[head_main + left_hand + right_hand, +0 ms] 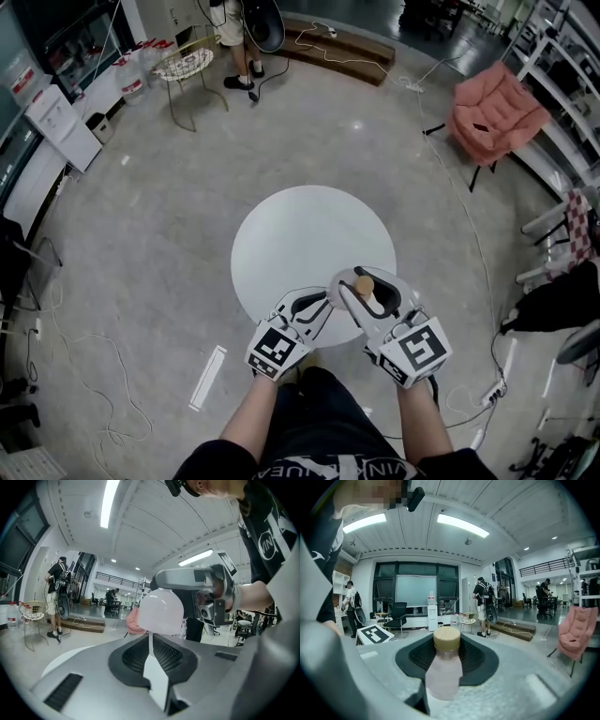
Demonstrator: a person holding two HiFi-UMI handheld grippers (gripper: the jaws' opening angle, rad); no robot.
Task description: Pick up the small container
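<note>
Container (443,667) base hides low in grip of right tool (363,292).

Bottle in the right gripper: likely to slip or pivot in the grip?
Probably light: the bottle looks small and translucent. Its smooth, rounded body could slip or pivot in the right gripper. Seems rigid; no denting shows.
</note>
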